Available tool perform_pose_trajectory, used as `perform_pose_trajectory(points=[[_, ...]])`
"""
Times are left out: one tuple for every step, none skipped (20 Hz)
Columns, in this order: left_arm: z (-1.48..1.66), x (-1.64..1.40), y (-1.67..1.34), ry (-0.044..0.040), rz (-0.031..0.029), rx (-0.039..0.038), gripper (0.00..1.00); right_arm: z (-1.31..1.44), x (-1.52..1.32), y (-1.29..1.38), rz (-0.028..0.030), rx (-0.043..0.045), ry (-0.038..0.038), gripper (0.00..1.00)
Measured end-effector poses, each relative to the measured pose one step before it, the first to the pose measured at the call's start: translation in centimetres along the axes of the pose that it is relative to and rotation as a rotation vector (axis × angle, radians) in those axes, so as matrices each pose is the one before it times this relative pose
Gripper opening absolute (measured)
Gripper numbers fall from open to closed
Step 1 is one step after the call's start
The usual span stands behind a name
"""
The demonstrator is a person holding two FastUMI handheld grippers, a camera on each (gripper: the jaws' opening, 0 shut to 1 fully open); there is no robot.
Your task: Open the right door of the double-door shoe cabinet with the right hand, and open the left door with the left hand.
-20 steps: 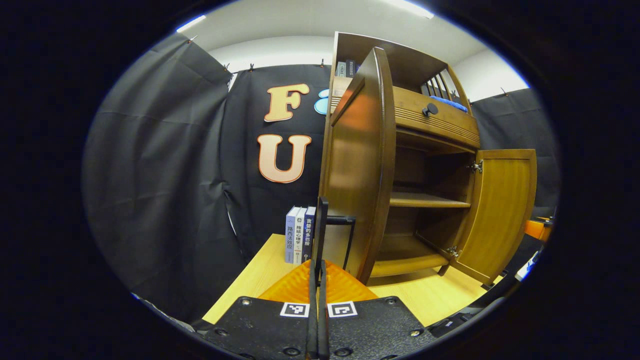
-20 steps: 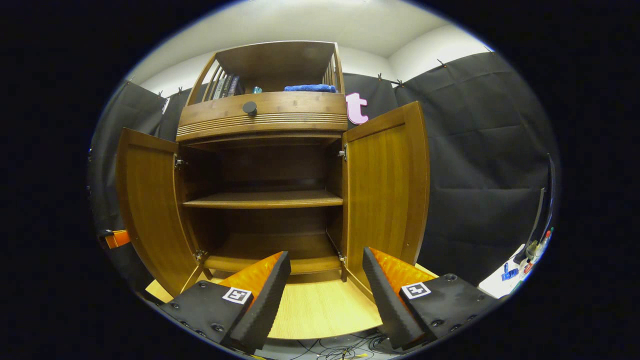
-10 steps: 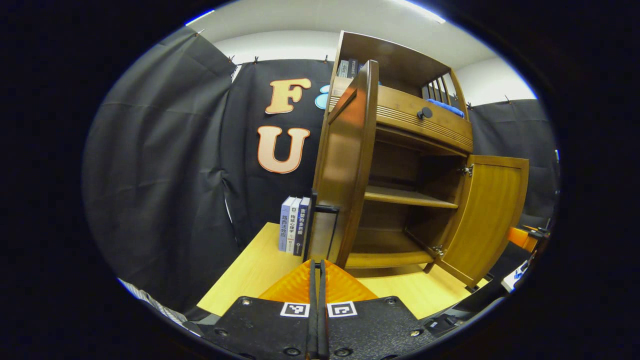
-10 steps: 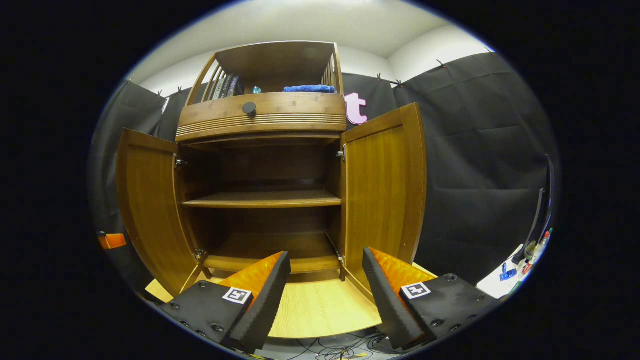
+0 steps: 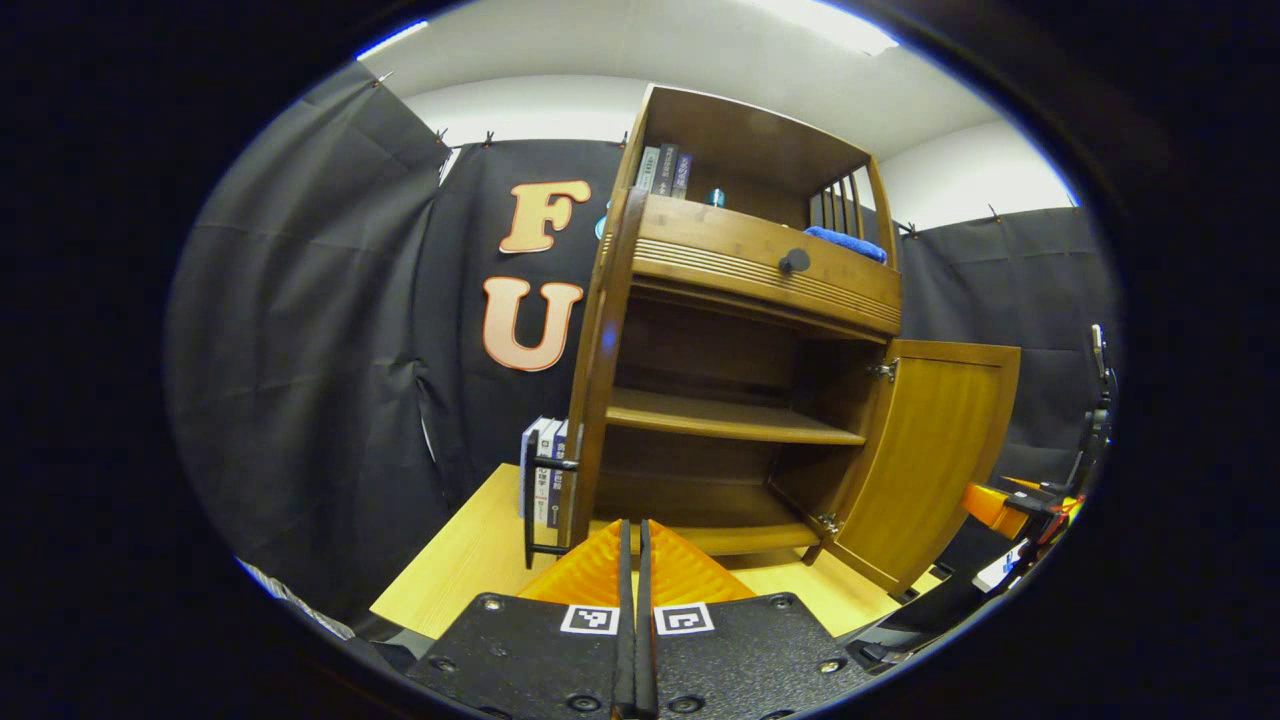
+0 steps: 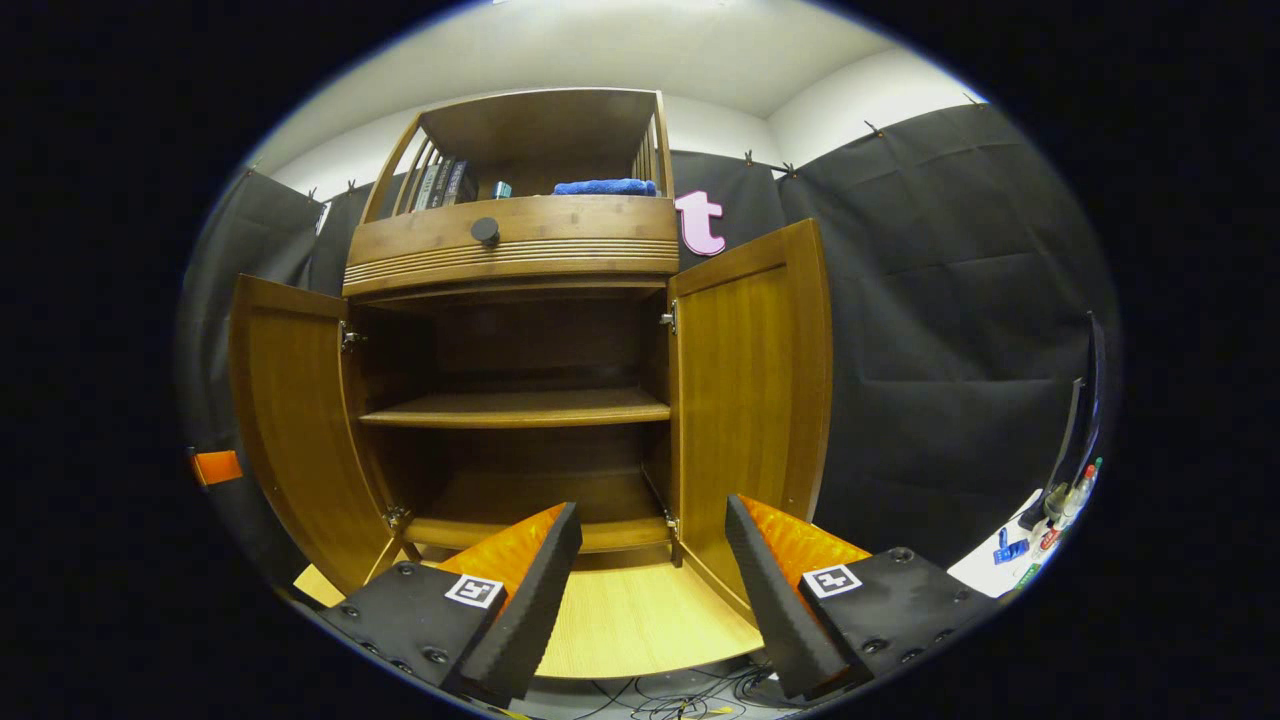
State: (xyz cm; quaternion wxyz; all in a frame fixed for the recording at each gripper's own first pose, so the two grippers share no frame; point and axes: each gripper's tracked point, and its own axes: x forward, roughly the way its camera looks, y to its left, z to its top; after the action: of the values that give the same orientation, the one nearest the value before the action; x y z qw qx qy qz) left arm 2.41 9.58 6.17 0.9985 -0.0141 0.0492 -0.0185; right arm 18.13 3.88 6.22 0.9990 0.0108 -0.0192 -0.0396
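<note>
Wooden and stiff, the shoe cabinet [image 6: 520,390] is standing on the pale desk [image 6: 630,620] straight ahead of me, and I am judging it solid and heavy enough not to shift when a door is pulled. Both doors are hanging wide open: the right door [image 6: 750,400] is swung out to one side and the left door [image 6: 295,420] to the other, each turning on small metal hinges, so they should be moving lightly and rigidly, with no flex. In the left gripper view I am seeing the left door edge-on [image 5: 595,370], and a dark bar handle [image 5: 535,505] low on its outer face looks like the place to take hold; the varnish looks slick, so I would be gripping the bar, not the panel.

I am holding the left gripper [image 5: 630,560] with its jaws pressed together on nothing. I am holding the right gripper [image 6: 650,570] with its jaws spread wide, also empty.

Some books [image 5: 540,465] beside the cabinet are carrying spine writing, but it is too small for me to make out.
</note>
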Motion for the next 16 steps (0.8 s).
perform_pose_trajectory(points=[[0.361, -0.030, -0.672, -0.00736, -0.00642, 0.00345, 0.00, 0.076, -0.009, -0.123, -0.00388, -0.00005, -0.00308, 0.84], [0.256, 0.114, -0.762, -0.00754, -0.00920, 0.00525, 0.00, 0.072, 0.041, -0.060, -0.00329, -0.00025, -0.00256, 0.84], [0.274, 0.046, -0.650, -0.00700, -0.00673, 0.00991, 0.00, -0.013, 0.013, -0.009, -0.00252, -0.00004, -0.00023, 0.84], [0.246, 0.265, -0.650, -0.00637, -0.00783, 0.01214, 0.03, -0.028, -0.083, -0.076, -0.00124, -0.00088, 0.00034, 0.84], [0.208, 0.108, -0.546, -0.00433, -0.00183, 0.01000, 0.00, -0.007, 0.017, -0.015, -0.00111, -0.00141, 0.00089, 0.84], [0.119, 0.170, -0.382, -0.00205, -0.00109, 0.00712, 0.00, 0.007, 0.025, -0.101, -0.00174, -0.00005, 0.00124, 0.84], [0.066, 0.123, -0.253, -0.00066, 0.00710, 0.00793, 0.01, -0.058, -0.054, -0.040, -0.00150, 0.00163, 0.00058, 0.84], [0.083, 0.145, 0.027, 0.00044, 0.00921, 0.00917, 0.01, 0.037, -0.019, 0.008, -0.00197, 0.00103, -0.00033, 0.84], [0.029, 0.123, -0.302, 0.00120, 0.00075, 0.00264, 0.00, 0.008, 0.034, 0.018, -0.00083, -0.00005, -0.00023, 0.84], [-0.137, 0.137, -0.455, 0.00079, -0.00312, -0.00856, 0.00, 0.024, 0.037, -0.055, -0.00012, 0.00016, -0.00006, 0.84], [-0.045, 0.076, -0.334, 0.00127, -0.00393, -0.01340, 0.09, -0.011, -0.026, -0.031, 0.00037, 0.00034, 0.00004, 0.94], [-0.051, 0.107, -0.177, 0.00031, 0.00249, -0.01127, 0.09, 0.024, 0.056, 0.004, -0.00167, 0.00047, -0.00132, 0.84], [-0.111, 0.065, -0.131, 0.00274, 0.00518, -0.00495, 0.16, 0.029, 0.019, -0.029, -0.00240, 0.00041, -0.00151, 0.84], [-0.111, 0.126, -0.266, -0.00294, 0.00515, 0.00223, 0.18, 0.012, 0.080, 0.011, 0.00047, 0.00238, 0.00029, 0.84], [0.018, -0.130, -0.179, -0.00242, 0.00526, 0.00512, 0.25, 0.017, 0.016, 0.076, 0.00174, 0.00221, 0.00015, 0.84], [-0.131, 0.194, -0.315, -0.00019, 0.00430, 0.00305, 0.19, 0.028, -0.020, 0.087, 0.00382, 0.00158, -0.00076, 0.84]])
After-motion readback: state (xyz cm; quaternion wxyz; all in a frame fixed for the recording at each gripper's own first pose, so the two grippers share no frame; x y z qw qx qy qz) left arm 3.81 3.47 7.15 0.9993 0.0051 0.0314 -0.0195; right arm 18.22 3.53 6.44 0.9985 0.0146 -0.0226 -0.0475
